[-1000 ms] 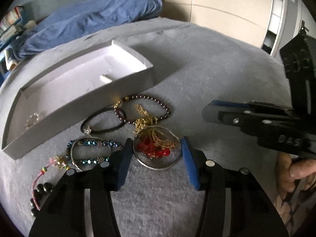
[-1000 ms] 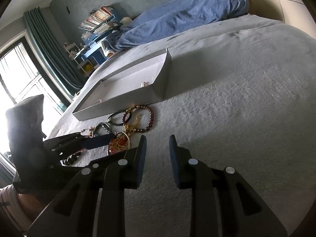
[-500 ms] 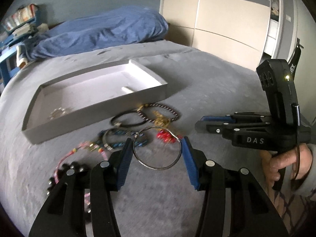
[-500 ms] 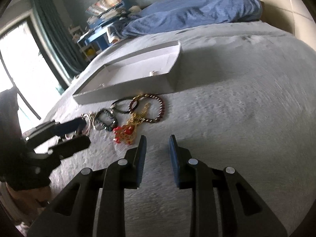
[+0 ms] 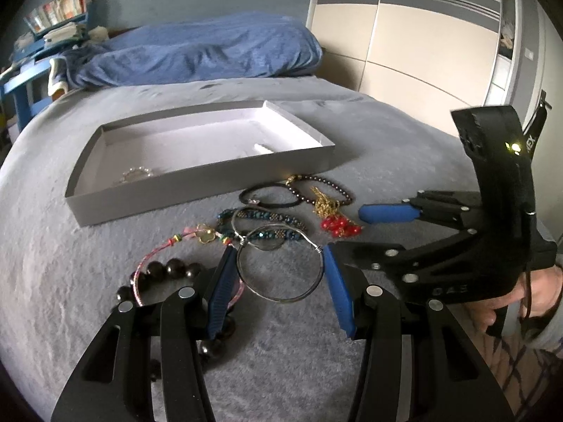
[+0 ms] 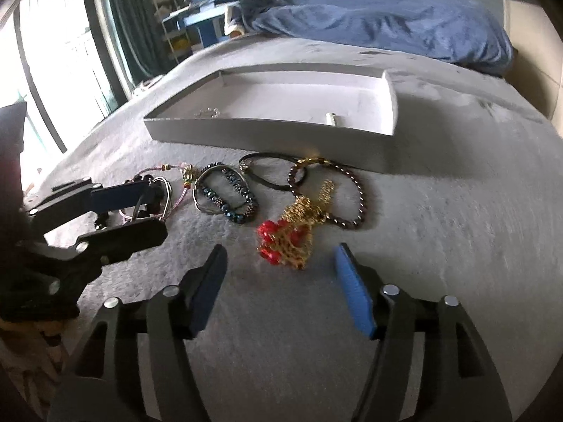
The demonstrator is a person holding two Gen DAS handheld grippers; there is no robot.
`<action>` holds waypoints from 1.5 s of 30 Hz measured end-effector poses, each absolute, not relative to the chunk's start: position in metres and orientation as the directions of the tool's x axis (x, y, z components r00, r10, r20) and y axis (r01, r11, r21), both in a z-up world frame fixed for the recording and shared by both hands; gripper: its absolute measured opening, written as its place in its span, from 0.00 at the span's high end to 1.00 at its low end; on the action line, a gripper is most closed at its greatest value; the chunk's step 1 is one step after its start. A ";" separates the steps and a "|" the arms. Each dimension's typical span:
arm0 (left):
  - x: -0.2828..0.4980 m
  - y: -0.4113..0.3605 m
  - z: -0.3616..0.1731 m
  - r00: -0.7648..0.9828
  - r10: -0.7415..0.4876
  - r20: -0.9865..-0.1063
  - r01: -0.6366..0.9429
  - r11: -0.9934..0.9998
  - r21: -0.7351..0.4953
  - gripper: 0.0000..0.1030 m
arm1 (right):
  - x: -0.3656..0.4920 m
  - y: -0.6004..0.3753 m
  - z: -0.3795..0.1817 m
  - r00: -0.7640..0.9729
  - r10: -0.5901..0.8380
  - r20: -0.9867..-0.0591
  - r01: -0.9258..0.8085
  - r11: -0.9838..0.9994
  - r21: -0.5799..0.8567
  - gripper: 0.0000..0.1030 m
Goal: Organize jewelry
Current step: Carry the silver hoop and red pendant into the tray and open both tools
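On the grey bedcover lies a heap of jewelry in front of a shallow grey tray (image 5: 197,195). My left gripper (image 5: 279,263) is shut on a silver wire bangle (image 5: 281,297), held just above the cover, pads touching both its sides. My right gripper (image 6: 279,248) points at a gold chain with red beads (image 6: 292,235). Its jaws are opening wide, with the chain just beyond the fingertips and untouched. Beside the chain lie a dark bead bracelet (image 6: 352,197), a black elastic (image 6: 267,176) and a blue-green beaded bangle (image 6: 225,197). The tray holds a small pearl ring (image 5: 137,175).
A pink cord bracelet (image 5: 165,249) and large black beads (image 5: 176,269) lie under my left fingers. A blue duvet (image 5: 197,52) is piled behind the tray, a wardrobe (image 5: 422,35) stands at the right, and a window (image 6: 52,70) and blue shelves are at the far left.
The right gripper's jaws went from nearly shut to wide apart as it swung to face the gold and red chain. The left gripper drew the bangle back off that chain.
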State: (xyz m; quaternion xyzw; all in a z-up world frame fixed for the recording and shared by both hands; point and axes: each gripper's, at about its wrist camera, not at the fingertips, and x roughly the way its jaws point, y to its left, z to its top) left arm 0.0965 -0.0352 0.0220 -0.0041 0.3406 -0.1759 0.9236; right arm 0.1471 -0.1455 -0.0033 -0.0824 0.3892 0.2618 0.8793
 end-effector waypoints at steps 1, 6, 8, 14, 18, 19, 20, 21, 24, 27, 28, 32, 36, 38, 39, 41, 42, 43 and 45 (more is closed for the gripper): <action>0.096 -0.035 0.022 0.706 -0.327 -0.628 0.323 0.938 -0.126 0.50 | 0.150 -0.143 -0.005 0.562 0.386 -0.732 -0.521 0.852 0.049 0.38; 0.096 -0.034 0.021 0.710 -0.327 -0.624 0.320 0.939 -0.128 0.50 | 0.150 -0.143 -0.007 0.573 0.381 -0.725 -0.513 0.857 0.044 0.71; 0.096 -0.034 0.021 0.710 -0.328 -0.624 0.320 0.939 -0.129 0.50 | 0.149 -0.147 -0.007 0.576 0.397 -0.715 -0.512 0.857 0.063 0.82; 0.095 -0.030 0.023 0.718 -0.338 -0.609 0.318 0.937 -0.145 0.50 | 0.147 -0.162 0.004 0.582 0.462 -0.670 -0.513 0.847 0.138 0.88; 0.097 -0.025 0.030 0.727 -0.343 -0.594 0.309 0.937 -0.162 0.50 | 0.148 -0.171 0.019 0.597 0.493 -0.633 -0.513 0.841 0.171 0.88; 0.097 -0.025 0.031 0.730 -0.342 -0.591 0.308 0.938 -0.162 0.50 | 0.149 -0.173 0.024 0.602 0.501 -0.622 -0.514 0.839 0.178 0.88; 0.098 -0.024 0.034 0.734 -0.340 -0.588 0.307 0.938 -0.159 0.50 | 0.150 -0.175 0.029 0.606 0.507 -0.613 -0.514 0.838 0.185 0.89; 0.099 -0.022 0.037 0.740 -0.336 -0.582 0.305 0.940 -0.155 0.50 | 0.151 -0.177 0.034 0.609 0.515 -0.603 -0.514 0.836 0.195 0.88; 0.102 -0.018 0.048 0.757 -0.330 -0.564 0.300 0.942 -0.149 0.50 | 0.156 -0.184 0.050 0.617 0.545 -0.568 -0.516 0.825 0.232 0.89; 0.108 -0.013 0.061 0.773 -0.320 -0.548 0.294 0.946 -0.137 0.50 | 0.163 -0.191 0.066 0.621 0.570 -0.538 -0.520 0.813 0.261 0.89; 0.109 -0.012 0.064 0.777 -0.317 -0.543 0.293 0.947 -0.133 0.50 | 0.165 -0.192 0.070 0.622 0.575 -0.532 -0.520 0.811 0.268 0.89; 0.118 -0.007 0.078 0.793 -0.304 -0.527 0.289 0.951 -0.113 0.50 | 0.176 -0.200 0.088 0.631 0.586 -0.508 -0.518 0.806 0.287 0.89; 0.129 -0.002 0.088 0.805 -0.285 -0.520 0.281 0.956 -0.089 0.50 | 0.186 -0.203 0.098 0.642 0.582 -0.499 -0.512 0.810 0.286 0.89; 0.134 0.001 0.092 0.810 -0.279 -0.516 0.276 0.958 -0.084 0.50 | 0.190 -0.203 0.103 0.647 0.583 -0.491 -0.513 0.810 0.286 0.89; 0.138 0.003 0.095 0.813 -0.273 -0.514 0.273 0.959 -0.077 0.50 | 0.192 -0.203 0.106 0.651 0.583 -0.487 -0.514 0.810 0.283 0.89; 0.143 0.005 0.098 0.816 -0.263 -0.514 0.270 0.961 -0.064 0.50 | 0.196 -0.202 0.112 0.657 0.583 -0.478 -0.517 0.810 0.278 0.88; 0.148 0.007 0.099 0.817 -0.256 -0.517 0.266 0.962 -0.057 0.50 | 0.199 -0.200 0.116 0.658 0.584 -0.475 -0.519 0.809 0.276 0.89; 0.151 0.009 0.100 0.817 -0.250 -0.519 0.261 0.964 -0.053 0.50 | 0.202 -0.198 0.119 0.658 0.586 -0.473 -0.522 0.808 0.274 0.89; 0.159 0.013 0.100 0.816 -0.239 -0.526 0.250 0.967 -0.051 0.50 | 0.208 -0.193 0.122 0.654 0.588 -0.475 -0.529 0.805 0.268 0.89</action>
